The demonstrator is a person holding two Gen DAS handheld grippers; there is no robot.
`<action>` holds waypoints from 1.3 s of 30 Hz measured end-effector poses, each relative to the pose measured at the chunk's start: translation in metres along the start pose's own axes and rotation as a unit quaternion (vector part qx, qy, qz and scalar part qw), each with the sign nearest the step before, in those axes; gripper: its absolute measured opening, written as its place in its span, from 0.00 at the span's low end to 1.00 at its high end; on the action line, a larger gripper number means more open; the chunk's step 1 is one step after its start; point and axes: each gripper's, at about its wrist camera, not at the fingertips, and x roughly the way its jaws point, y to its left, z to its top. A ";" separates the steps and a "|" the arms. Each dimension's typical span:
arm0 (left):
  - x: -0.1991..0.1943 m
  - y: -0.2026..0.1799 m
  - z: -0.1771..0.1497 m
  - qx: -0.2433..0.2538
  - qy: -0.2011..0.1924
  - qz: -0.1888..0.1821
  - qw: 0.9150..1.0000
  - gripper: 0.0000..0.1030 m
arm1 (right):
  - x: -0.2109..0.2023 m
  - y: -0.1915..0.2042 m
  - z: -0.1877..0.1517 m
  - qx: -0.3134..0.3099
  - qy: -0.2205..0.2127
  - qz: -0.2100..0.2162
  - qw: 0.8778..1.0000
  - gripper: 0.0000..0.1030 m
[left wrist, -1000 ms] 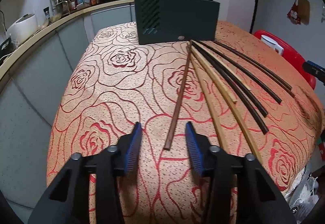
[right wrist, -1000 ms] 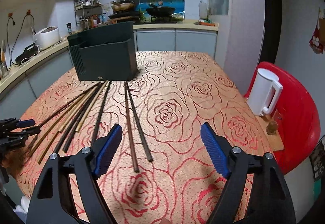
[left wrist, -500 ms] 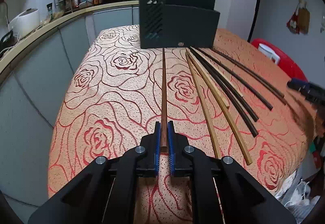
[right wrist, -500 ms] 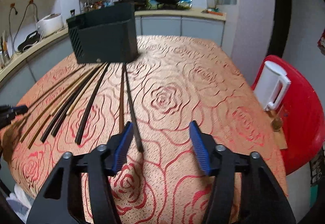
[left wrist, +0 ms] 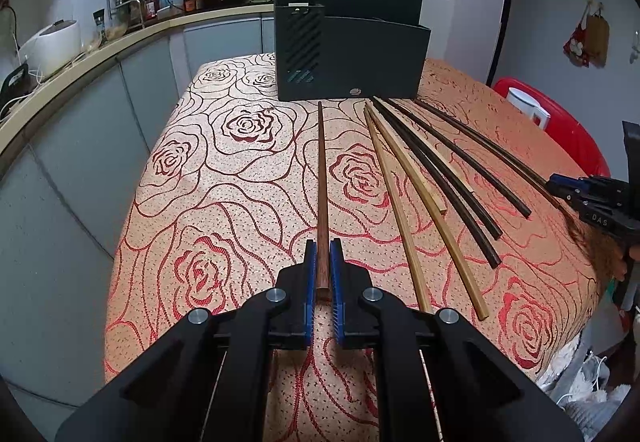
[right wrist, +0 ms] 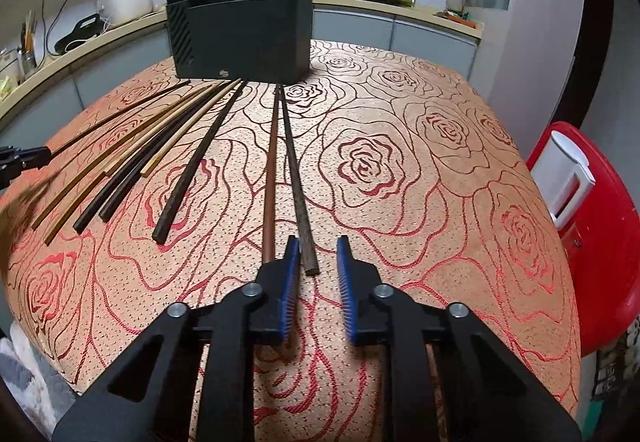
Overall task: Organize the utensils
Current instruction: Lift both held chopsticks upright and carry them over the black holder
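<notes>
The near table holds three pale chopsticks [left wrist: 400,217], three black chopsticks [right wrist: 201,161] and three brown chopsticks [right wrist: 272,161], with one dark organizer box [right wrist: 240,33] far and one white kettle [right wrist: 564,173] right.

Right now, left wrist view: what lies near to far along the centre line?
Left gripper shut on the reddish-brown chopstick → chopstick running away over the rose tablecloth → dark utensil holder → kitchen counter.

Left hand-held gripper [left wrist: 322,262] angled down toward the bench, blue pads clamped tight on a reddish-brown chopstick [left wrist: 322,177], right hand-held gripper [right wrist: 318,262] angled down likewise, jaws closing, dark chopstick [right wrist: 298,185] end between them, pads not yet pressing
</notes>
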 end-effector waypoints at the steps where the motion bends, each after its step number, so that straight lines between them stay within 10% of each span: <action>1: -0.001 -0.001 0.000 0.001 0.000 0.000 1.000 0.06 | 0.000 0.001 0.000 -0.003 -0.001 0.002 1.000 0.12; 10: -0.020 -0.003 0.005 0.008 -0.026 0.010 1.000 0.06 | -0.010 0.003 0.004 0.000 -0.003 0.018 1.000 0.08; 20: -0.068 -0.009 0.028 0.023 -0.095 0.023 0.995 0.06 | -0.075 -0.004 0.038 0.026 -0.101 0.031 0.994 0.08; 39: -0.083 0.018 0.127 -0.015 -0.152 0.025 0.988 0.06 | -0.106 -0.014 0.138 0.040 -0.183 0.066 0.980 0.08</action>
